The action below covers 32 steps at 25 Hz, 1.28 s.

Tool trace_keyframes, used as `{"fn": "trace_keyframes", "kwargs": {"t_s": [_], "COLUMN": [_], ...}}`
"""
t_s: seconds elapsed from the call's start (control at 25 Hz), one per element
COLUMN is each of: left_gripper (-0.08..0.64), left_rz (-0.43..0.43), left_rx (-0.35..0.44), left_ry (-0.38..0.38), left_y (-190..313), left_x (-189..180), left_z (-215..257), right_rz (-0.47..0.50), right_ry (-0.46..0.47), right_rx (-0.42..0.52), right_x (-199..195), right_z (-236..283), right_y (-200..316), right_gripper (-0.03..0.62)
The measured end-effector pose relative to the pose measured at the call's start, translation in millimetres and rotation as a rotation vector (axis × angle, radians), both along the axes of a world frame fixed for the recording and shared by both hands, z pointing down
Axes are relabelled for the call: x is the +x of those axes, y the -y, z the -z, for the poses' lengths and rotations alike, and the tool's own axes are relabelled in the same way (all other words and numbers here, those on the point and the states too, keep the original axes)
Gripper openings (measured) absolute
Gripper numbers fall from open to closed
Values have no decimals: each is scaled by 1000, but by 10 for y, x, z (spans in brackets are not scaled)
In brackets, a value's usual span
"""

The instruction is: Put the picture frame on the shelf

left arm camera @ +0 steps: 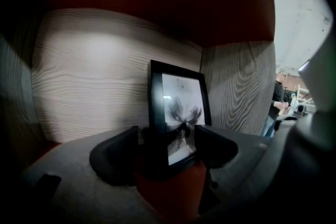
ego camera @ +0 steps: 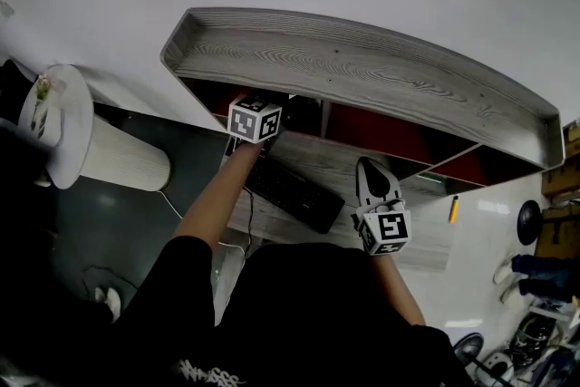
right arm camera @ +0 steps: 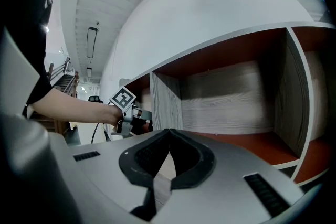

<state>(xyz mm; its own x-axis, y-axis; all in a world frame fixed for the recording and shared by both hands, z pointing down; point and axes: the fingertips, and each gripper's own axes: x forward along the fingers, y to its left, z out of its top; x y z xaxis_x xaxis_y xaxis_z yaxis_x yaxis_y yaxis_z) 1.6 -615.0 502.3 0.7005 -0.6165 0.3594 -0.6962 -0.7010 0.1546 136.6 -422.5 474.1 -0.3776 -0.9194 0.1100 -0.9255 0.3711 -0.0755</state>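
The black picture frame with a dark flower print stands upright on the red floor of a shelf compartment, leaning toward the wood-grain back wall. My left gripper is open, one jaw on either side of the frame's lower part, the pads not pressing it. In the head view the left gripper reaches under the shelf's grey top, and the frame is hidden there. My right gripper is shut and empty, held back in front of the shelf.
A wood-grain divider stands just right of the frame. A wider red-floored compartment lies in front of the right gripper. A black keyboard sits on the lower surface. A white round table is at the left.
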Motion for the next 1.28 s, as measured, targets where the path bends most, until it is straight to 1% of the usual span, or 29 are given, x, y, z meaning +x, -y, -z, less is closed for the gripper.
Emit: {"fn": "trace_keyframes", "kwargs": {"t_s": [0.16,0.36,0.44,0.56,0.68,0.76,0.84,0.92,0.96,1.08,1.12,1.24,1.28], "left_gripper": [333,333,333,333,333,331,330,328,316,273,245,176,145], "left_rz": [10,20,29,43,61,48,12,-15,-24,-35,-30,11,29], "left_rx": [12,3,5,13,27,24,11,9,12,18,16,2,2], "left_ry": [-25,-53,-69,-112,-151,-178,-211,-238,-250,-279,-293,-347,-354], "left_y": [-24,-132,-209,-389,-624,-822,-1075,-1364,-1522,-2042,-2220,-2759,-2945], "left_x": [-67,-223,-311,-439,-563,-595,-576,-571,-582,-667,-718,-937,-1029], "left_z": [54,90,113,157,187,188,190,200,202,178,169,147,128], "right_rz": [-2,-24,5,63,50,26,3,-9,-13,-37,-48,-68,-71], "right_ry": [3,-2,28,98,74,70,68,61,58,40,31,21,20], "right_rx": [4,-2,-1,-16,-3,12,22,20,17,21,23,19,16], "right_x": [-1,-18,-78,-192,-240,-254,-276,-333,-375,-515,-564,-728,-790], "right_z": [21,43,54,23,26,69,112,129,129,116,108,95,94], "right_y": [-20,-53,-82,-145,-235,-299,-386,-508,-584,-861,-960,-1259,-1373], "right_gripper": [13,14,14,14,15,15,15,14,14,14,14,14,14]}}
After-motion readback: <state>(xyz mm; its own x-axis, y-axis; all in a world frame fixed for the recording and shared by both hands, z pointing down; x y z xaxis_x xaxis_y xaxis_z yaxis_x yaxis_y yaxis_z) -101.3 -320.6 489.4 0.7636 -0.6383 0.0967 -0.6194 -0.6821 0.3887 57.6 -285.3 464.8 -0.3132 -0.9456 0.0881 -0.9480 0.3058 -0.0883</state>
